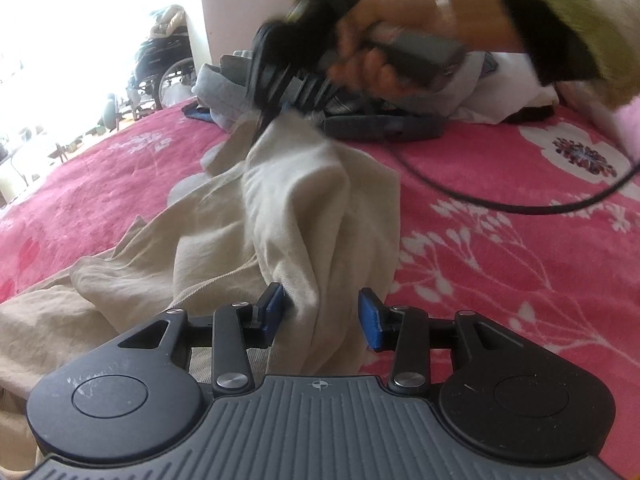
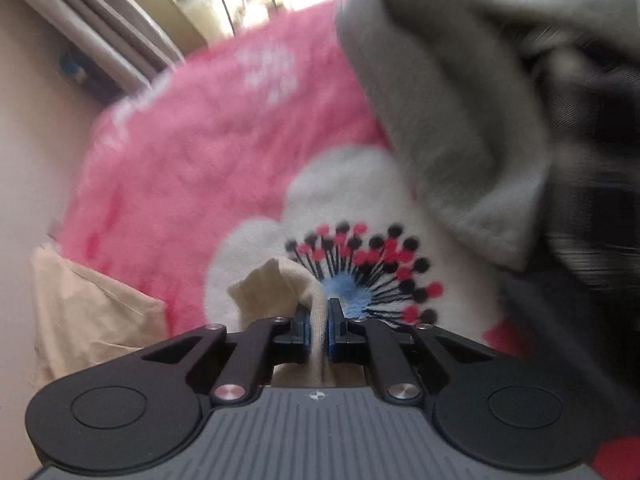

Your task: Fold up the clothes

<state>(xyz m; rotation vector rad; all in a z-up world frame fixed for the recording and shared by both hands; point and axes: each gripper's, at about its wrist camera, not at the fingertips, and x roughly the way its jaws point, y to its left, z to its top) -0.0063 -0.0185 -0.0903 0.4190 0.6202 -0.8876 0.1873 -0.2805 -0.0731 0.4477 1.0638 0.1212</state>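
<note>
A bed covered with a fuzzy pink blanket [image 1: 500,168] printed with white flowers fills both views, bright daylight coming from a window beyond it. Nearest the left wrist camera, the left gripper [image 1: 322,316] holds its blue-padded fingers well apart, with a ridge of the crumpled beige cotton garment [image 1: 288,208] lying between them, not pinched. The garment spreads left over the blanket and rises in a taut fold to the right gripper [image 1: 264,120], blurred and held in a person's hand [image 1: 384,52] with a green and black sleeve. A black cable [image 1: 480,200] curves across the blanket to the right. In the right wrist view, the right gripper [image 2: 318,320] has its pads closed tight on a bunched edge of the beige cloth [image 2: 276,284]. Farther back lies a pile of grey and dark clothes [image 1: 400,120], and a wheelchair [image 1: 164,68] stands by the window.
</note>
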